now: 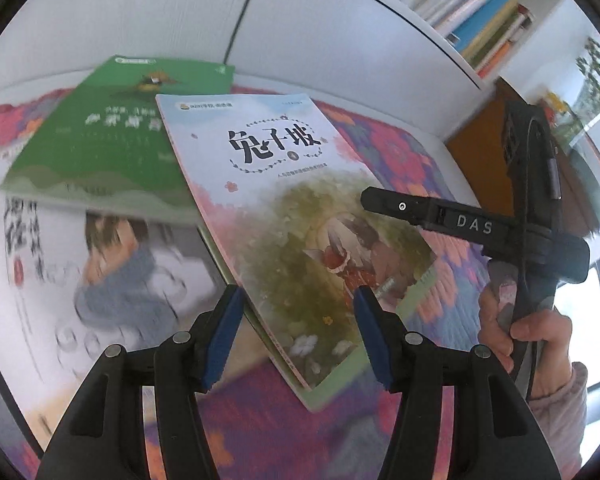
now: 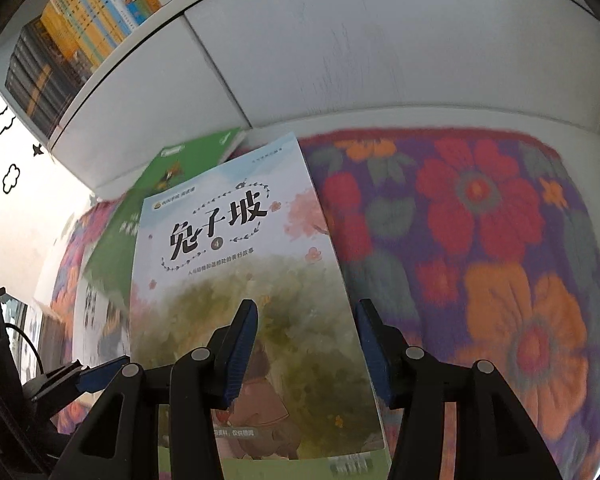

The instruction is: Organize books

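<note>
A pale blue and pink book with black title characters (image 1: pixel 284 200) lies on top of a green book (image 1: pixel 100 136) and a white book with a child's picture (image 1: pixel 112 276), all on a flowered cloth. My left gripper (image 1: pixel 298 332) is open just above the pale book's near corner. My right gripper (image 2: pixel 306 352) is open over the same book's (image 2: pixel 236 280) lower right edge. The right gripper also shows in the left wrist view (image 1: pixel 396 206), hovering over the book's right side. The green book (image 2: pixel 140 208) shows behind in the right wrist view.
The flowered cloth (image 2: pixel 480 240) covers a white surface against a white cabinet (image 2: pixel 340 60). Shelves with many upright books (image 1: pixel 472 8) (image 2: pixel 72 40) run above. A brown board (image 1: pixel 480 148) stands at the right. A window is at the far right.
</note>
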Demonstrator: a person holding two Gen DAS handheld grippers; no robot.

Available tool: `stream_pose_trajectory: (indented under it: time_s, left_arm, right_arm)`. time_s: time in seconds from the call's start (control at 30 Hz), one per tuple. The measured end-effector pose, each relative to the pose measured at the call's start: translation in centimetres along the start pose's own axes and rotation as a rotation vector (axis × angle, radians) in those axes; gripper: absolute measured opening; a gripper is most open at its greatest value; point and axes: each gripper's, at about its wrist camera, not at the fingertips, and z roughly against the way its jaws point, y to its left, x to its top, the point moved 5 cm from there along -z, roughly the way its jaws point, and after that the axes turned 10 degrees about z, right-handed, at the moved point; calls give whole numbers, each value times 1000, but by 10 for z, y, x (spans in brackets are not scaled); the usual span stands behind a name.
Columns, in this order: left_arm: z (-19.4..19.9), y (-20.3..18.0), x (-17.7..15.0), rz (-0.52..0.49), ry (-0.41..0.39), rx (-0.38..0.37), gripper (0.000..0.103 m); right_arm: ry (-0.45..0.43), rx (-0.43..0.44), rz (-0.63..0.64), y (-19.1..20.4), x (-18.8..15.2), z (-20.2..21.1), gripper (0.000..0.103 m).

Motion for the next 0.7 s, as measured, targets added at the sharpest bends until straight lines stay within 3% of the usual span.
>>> stream_pose_trajectory:
  time_s: [0.2,0.43,0.7]
  left_arm:
    - [13,-9,-33,-36,20,22,54]
    - [39,-18,-86,-99,32,50,54]
    - [85,9,-135,-39,2,17,54]
  right_arm:
    - [5,49,-79,4,-44,26,51]
    - [42,10,-63,29,-109,59,52]
    - [86,109,-42,84,-180,75,54]
